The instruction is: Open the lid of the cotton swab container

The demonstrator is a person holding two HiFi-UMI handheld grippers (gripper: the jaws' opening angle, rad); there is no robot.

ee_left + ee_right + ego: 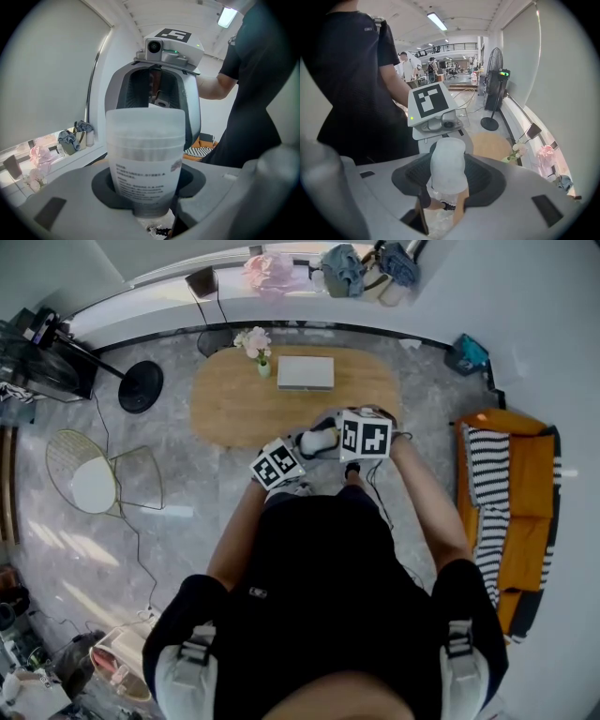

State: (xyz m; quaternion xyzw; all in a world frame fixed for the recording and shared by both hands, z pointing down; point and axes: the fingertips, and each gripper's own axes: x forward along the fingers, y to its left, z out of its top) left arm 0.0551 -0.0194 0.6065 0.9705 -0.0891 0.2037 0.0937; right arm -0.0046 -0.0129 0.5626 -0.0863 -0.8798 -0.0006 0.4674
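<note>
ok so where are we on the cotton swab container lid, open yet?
Not yet.
Done: the translucent white plastic cotton swab container is held up in the air, clamped in the left gripper.
In hand: the right gripper looks closed on the rounded translucent lid.
Left: the lid is still seated on the container, so it has yet to be pulled off.

An oval wooden coffee table (230, 407) stands on the grey marble floor (178, 521), bearing a small vase of pale flowers (257, 345) just beside a flat white box (306, 372). In the head view, a wire chair (94, 482) and a fan's round black base (141, 386) stand left of it, and an orange sofa (532, 470) with a striped throw (487, 493) stands to the right.
</note>
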